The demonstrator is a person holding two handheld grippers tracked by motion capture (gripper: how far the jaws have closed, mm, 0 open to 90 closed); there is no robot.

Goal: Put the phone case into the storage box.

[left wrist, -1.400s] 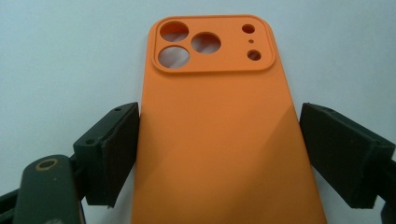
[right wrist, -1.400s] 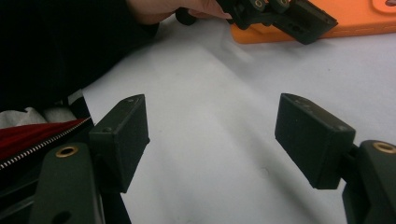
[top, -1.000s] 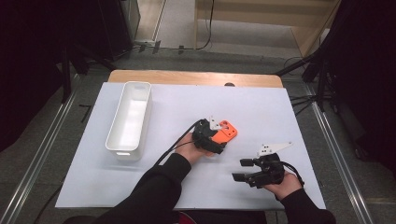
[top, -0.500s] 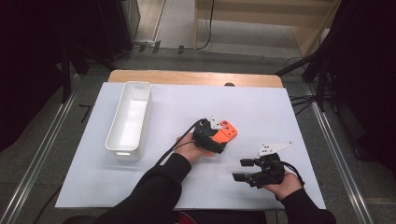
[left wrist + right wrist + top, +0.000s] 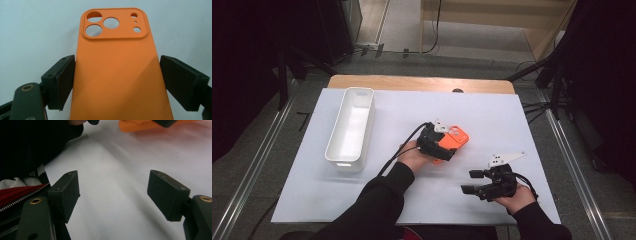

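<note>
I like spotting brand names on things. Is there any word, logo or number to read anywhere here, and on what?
None can be read.
Orange phone case: plain back, camera cut-outs, no logo or lettering.
White bin: no label to be seen.
Left gripper and right gripper: black pads, no markings.

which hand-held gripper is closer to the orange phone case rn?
Left. The left hand-held gripper has the orange phone case between its open jaws, one on each side. The right hand-held gripper sits apart, nearer the person, jaws open over bare white sheet.
</note>
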